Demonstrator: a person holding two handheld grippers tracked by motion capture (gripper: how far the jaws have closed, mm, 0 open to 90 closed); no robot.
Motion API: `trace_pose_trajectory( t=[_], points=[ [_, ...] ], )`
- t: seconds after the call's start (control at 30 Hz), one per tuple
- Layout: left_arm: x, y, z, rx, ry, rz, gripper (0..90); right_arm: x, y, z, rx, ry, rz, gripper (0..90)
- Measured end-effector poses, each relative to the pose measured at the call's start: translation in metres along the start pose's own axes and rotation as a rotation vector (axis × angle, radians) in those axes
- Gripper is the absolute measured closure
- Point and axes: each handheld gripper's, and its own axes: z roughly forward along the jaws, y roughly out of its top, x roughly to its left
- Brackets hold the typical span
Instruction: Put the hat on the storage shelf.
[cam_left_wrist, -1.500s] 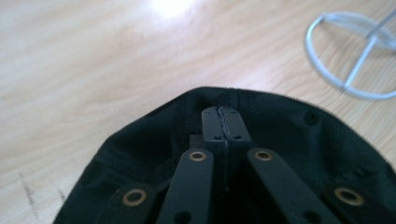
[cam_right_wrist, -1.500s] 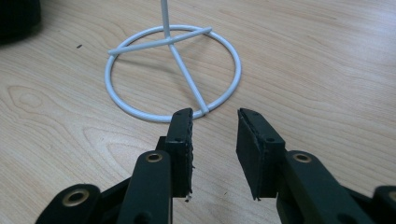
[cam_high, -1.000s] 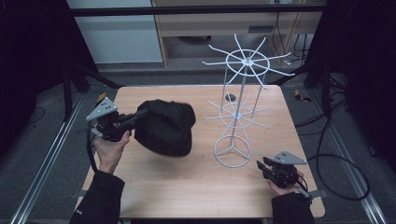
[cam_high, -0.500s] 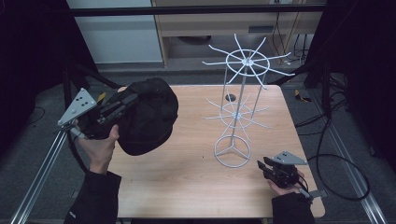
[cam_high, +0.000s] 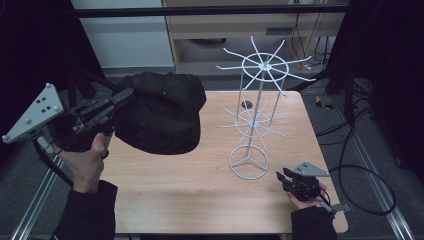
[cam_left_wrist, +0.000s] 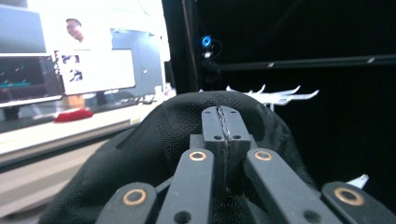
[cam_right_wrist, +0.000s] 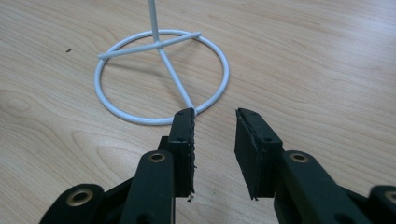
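A person stands at a wooden table (cam_high: 200, 175) with a hand-held gripper in each hand. The left gripper (cam_high: 122, 97), at the left of the high view, has its fingers (cam_left_wrist: 212, 128) pressed together on the fabric of a black cap (cam_high: 160, 117). One second ago the cap lay lower, against the table at centre left; half a second ago it was lifted and swung out past the table's left edge. Now it hangs clear above the table's upper left, raised higher and moved back toward the centre. From the left gripper view, the cap bulges around the closed fingers, with white prongs just visible beyond it.

A white wire rack (cam_high: 260, 95) stands right of centre, its spokes bare. The right gripper (cam_high: 286, 179) rests at the lower right exactly as before, fingers (cam_right_wrist: 184, 133) spread apart and holding nothing, just beside the rack's round base (cam_right_wrist: 161, 77).

The lift suggests the cap is being carried toward a spoke for hanging.
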Motion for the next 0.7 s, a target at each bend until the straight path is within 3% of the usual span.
trace_pose_trajectory(
  t=[0.13, 0.2, 0.37, 0.47, 0.6, 0.7],
  points=[
    [0.002, 0.006, 0.004, -0.032, -0.027, -0.012, 90.0, 0.000, 0.000, 0.000, -0.001, -0.001, -0.001, 67.9],
    [0.004, 0.012, 0.012, -0.073, -0.057, -0.029, 90.0, 0.000, 0.000, 0.000, 0.001, 0.001, 0.004, 68.1],
    [0.002, 0.020, 0.034, -0.106, -0.100, -0.032, 90.0, -0.001, 0.000, 0.000, -0.001, -0.002, 0.003, 68.2],
    [0.000, 0.024, 0.049, -0.107, -0.113, -0.025, 90.0, -0.002, 0.000, 0.000, -0.002, 0.000, 0.003, 68.2],
    [0.002, 0.021, 0.065, -0.084, -0.111, -0.045, 90.0, -0.002, -0.001, 0.000, -0.002, 0.001, 0.004, 68.2],
    [0.009, 0.007, 0.082, -0.041, -0.106, -0.085, 90.0, -0.002, -0.001, 0.000, -0.002, 0.004, 0.002, 68.2]
  ],
)
